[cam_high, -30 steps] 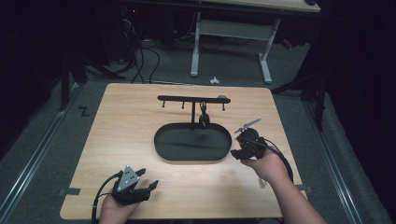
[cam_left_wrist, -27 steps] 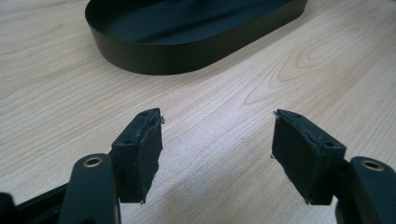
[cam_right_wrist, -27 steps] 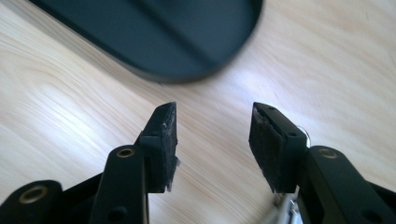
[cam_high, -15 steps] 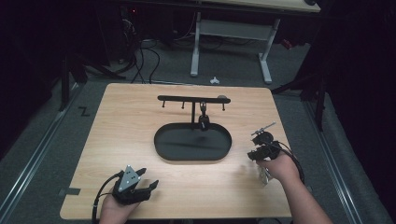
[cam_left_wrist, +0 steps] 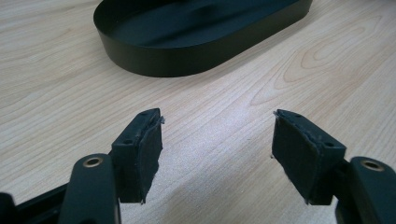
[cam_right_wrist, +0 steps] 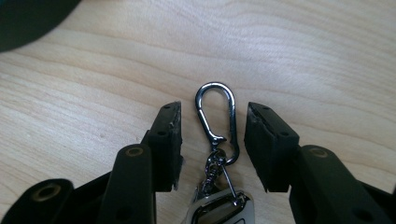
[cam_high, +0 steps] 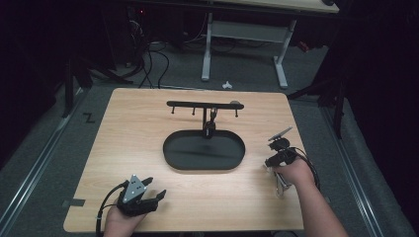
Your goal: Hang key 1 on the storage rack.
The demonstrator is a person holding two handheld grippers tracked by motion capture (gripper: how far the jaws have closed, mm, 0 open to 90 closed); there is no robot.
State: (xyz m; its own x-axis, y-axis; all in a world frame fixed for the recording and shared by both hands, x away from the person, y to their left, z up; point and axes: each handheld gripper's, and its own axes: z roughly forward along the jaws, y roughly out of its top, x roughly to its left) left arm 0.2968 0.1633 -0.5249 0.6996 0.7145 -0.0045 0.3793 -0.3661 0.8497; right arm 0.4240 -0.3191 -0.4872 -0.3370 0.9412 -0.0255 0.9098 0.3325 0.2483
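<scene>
On the pale wood-grain table (cam_high: 148, 148), a polished metal clip (cam_right_wrist: 217, 116) with a pear-shaped loop lies flat between the right gripper's (cam_right_wrist: 212, 135) just-closing black pads, untouched, while the left gripper (cam_left_wrist: 217, 140) gapes empty near the matte oval tray (cam_left_wrist: 196, 56).

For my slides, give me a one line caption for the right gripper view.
Right gripper, jaws closing, straddles the silver carabiner clip of a keychain lying on the wooden table.
</scene>
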